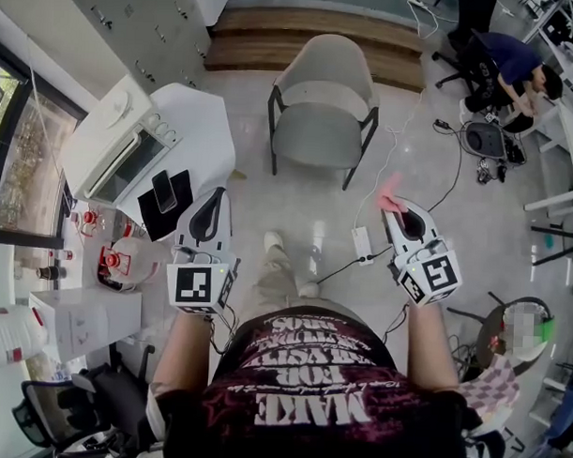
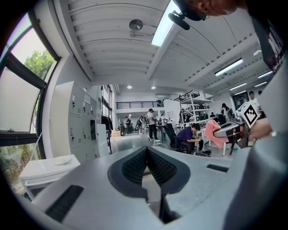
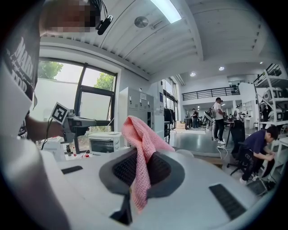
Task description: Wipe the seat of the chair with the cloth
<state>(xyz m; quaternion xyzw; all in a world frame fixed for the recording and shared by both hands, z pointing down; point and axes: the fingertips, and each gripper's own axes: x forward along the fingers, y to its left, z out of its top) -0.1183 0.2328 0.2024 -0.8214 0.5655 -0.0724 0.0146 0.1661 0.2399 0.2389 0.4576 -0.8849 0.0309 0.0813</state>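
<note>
Chair: grey armchair (image 1: 324, 107) far centre, its seat well apart from both grippers.
Open room: pale floor (image 1: 297, 200) lies between the person's feet and the chair.
Left gripper (image 1: 216, 193): jaws pressed together, nothing between them.
Right gripper (image 1: 393, 206): jaws pinching the pink cloth (image 3: 139, 139), which drapes over them.
Hard to see: the head view shows only a pink tip of cloth.
In the way: white table (image 1: 201, 126) with toaster oven (image 1: 115, 156) at left; power strip (image 1: 363, 243) on the floor, near right.

A pale grey armchair (image 1: 323, 131) with dark legs stands upright on the floor. A pink knitted cloth (image 3: 140, 139) — pinched in the right hand-held gripper (image 3: 137, 157) — is held well apart from it.
</note>
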